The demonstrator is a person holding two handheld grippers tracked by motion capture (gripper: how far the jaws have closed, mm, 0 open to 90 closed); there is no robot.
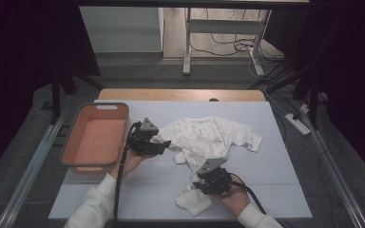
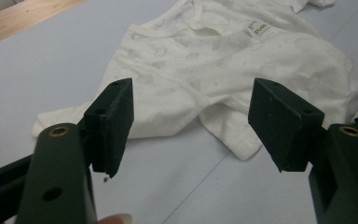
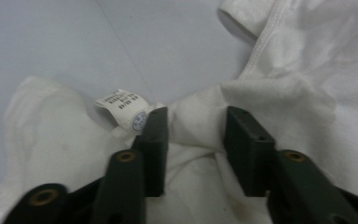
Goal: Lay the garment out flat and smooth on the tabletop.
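A small white short-sleeved garment (image 1: pixel 209 137) lies spread and rumpled on the pale table cover, neck label up. My left gripper (image 1: pixel 165 145) hovers at its left sleeve. In the left gripper view it (image 2: pixel 193 126) stands open wide with nothing between the jaws, and the garment (image 2: pixel 214 60) is just ahead. My right gripper (image 1: pixel 197 184) is low over the garment's near end. In the right gripper view it (image 3: pixel 196 144) is partly open astride a raised fold of the white cloth (image 3: pixel 307 70), beside a care label (image 3: pixel 121 105).
An orange-lined grey basket (image 1: pixel 102 107) stands empty at the table's left edge, close to my left hand. The pale cover (image 1: pixel 275 190) is bare to the right of the garment. A wooden table edge (image 1: pixel 180 94) runs along the far side.
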